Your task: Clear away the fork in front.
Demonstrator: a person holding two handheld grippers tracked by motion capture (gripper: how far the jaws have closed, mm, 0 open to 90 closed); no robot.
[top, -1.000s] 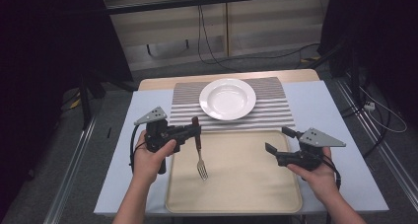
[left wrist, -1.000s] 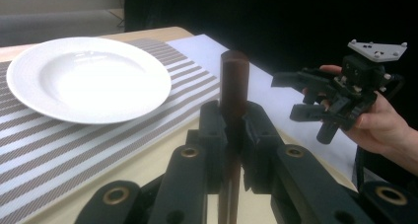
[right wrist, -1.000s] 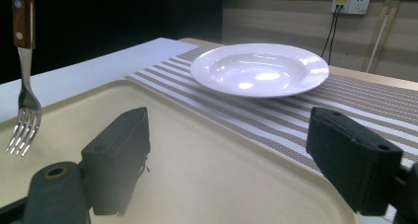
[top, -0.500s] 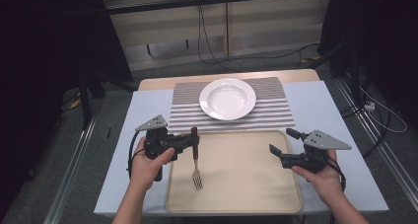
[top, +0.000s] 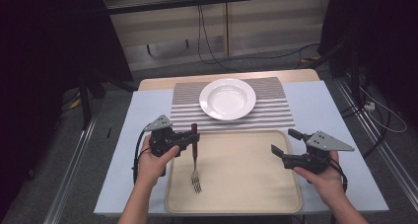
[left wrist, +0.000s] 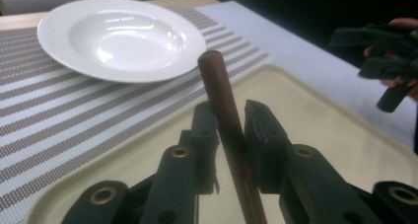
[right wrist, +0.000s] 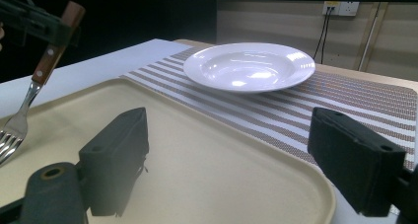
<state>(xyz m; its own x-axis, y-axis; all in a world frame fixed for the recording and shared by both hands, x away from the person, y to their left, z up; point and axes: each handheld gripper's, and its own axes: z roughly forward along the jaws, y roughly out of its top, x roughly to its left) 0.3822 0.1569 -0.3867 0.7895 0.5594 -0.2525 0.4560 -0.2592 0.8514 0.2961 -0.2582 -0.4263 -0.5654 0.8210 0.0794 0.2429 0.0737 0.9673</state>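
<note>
The left gripper (top: 190, 139), clamped on the wooden-handled fork (top: 195, 157), has drawn it nearer over the tray's (top: 236, 204) left side, tines touching down, suggesting placement there, while the right gripper (top: 283, 143) waits wide open

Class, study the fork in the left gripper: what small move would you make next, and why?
Probably lift the fork slightly. The left gripper grips its brown handle, but the tines rest on the tray; the plate on the striped mat lies beyond.
</note>
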